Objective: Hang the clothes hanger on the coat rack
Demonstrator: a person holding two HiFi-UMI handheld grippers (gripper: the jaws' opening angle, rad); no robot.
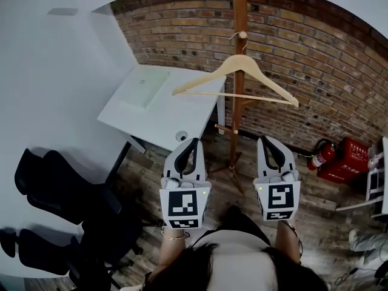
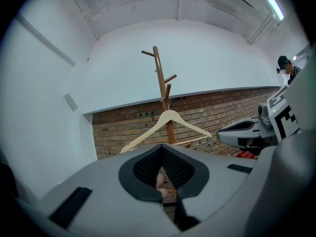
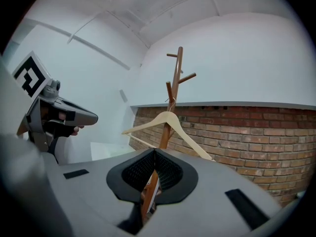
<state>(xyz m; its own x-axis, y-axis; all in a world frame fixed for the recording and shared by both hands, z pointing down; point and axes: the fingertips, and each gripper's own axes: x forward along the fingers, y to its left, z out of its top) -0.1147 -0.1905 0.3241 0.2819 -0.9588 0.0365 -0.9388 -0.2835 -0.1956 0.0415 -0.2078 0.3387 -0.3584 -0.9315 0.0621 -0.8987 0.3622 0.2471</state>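
Note:
A light wooden clothes hanger hangs by its metal hook on a peg of the wooden coat rack, in front of the brick wall. It shows in the left gripper view as the hanger on the rack, and in the right gripper view as the hanger on the rack. My left gripper and right gripper are held side by side, short of the rack and apart from the hanger. Both are shut with nothing between the jaws. The left gripper and the right gripper point level at the rack.
A white table stands left of the rack against the wall. Black office chairs are at the lower left. A red fire extinguisher and a red box sit on the floor at the right, near a person's leg.

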